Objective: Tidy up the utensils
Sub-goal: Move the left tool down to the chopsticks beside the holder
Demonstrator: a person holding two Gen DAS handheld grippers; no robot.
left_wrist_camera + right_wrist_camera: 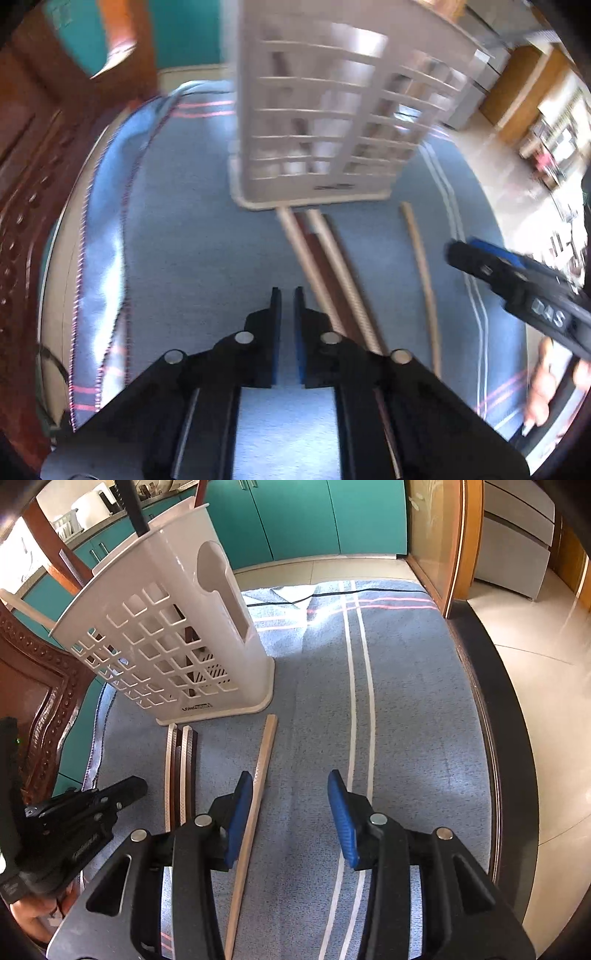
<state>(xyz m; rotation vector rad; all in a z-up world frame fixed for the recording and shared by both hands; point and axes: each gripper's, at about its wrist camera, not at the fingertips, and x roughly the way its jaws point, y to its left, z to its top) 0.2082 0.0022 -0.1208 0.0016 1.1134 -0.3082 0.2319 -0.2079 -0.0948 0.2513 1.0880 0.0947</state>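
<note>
The right gripper [290, 812] hangs low over the blue cloth [406, 709] with its jaws wide apart and nothing between them. A single pale chopstick [255, 812] lies just beside its left finger. The left gripper [287, 332] has its jaws almost together, with only a thin gap, and holds nothing. Further on lie three chopsticks [181, 771] close together, their far ends near the white basket [166, 635], which stands on the cloth.

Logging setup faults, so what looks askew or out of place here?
Only loose chopsticks: a lone pale chopstick and a bundle of pale and dark chopsticks lie on the blue towel outside the white slotted holder.
</note>
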